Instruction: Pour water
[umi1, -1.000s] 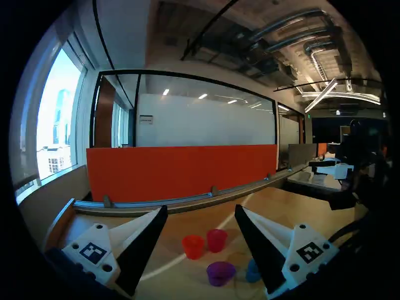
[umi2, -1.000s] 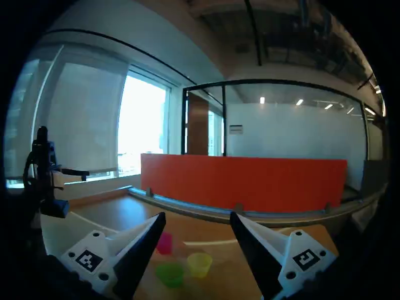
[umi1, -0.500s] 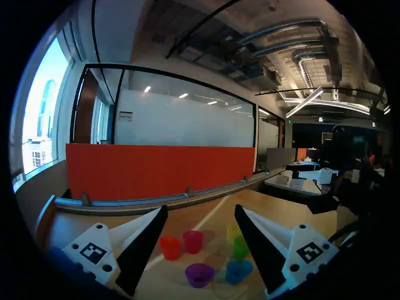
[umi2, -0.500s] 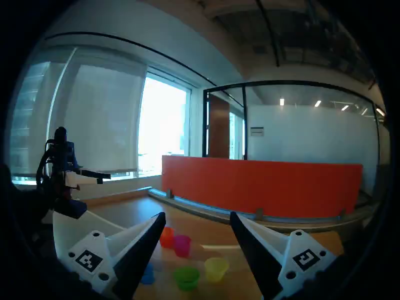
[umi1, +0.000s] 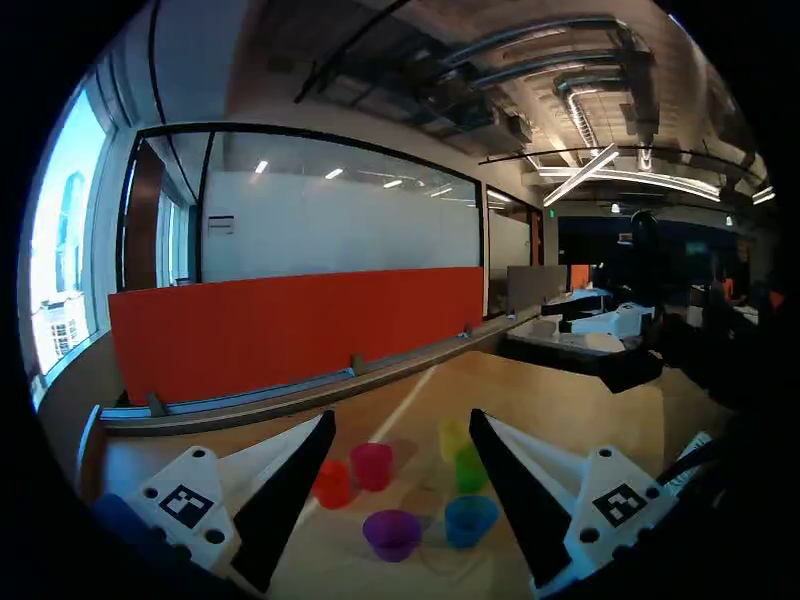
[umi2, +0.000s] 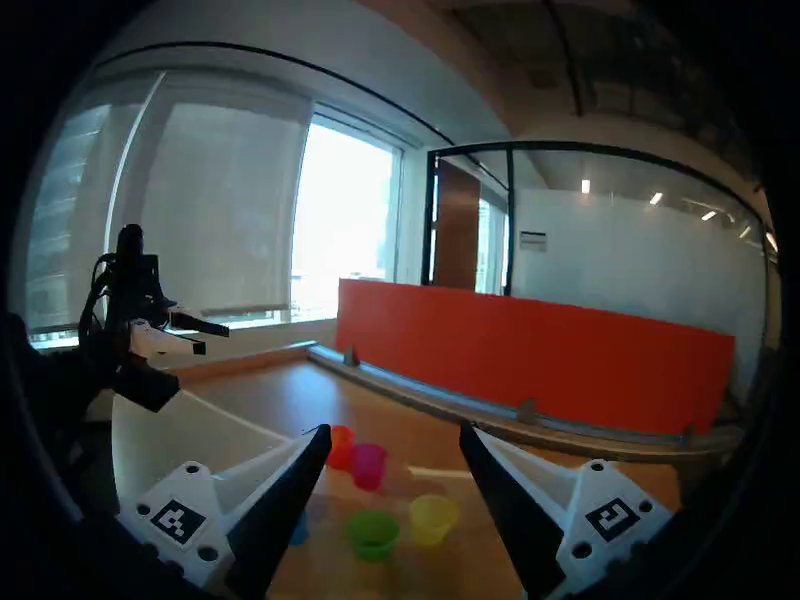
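Nothing gripped; pouring not yet begun.
Your left tool (umi1: 400, 415) and right tool (umi2: 393, 429) both stand apart, empty. The small coloured translucent plastic cups (umi1: 392, 533) cluster on the pale wooden counter (umi1: 560, 400); they are probably light, thin-walled and easily tipped, so pinch one mid-wall, gently.

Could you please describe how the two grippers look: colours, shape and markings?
Both the left gripper and the right gripper have two white fingers that taper to points, with black inner faces. Each finger carries a square black-and-white marker. A thin black cable curves beside one finger of the left gripper.
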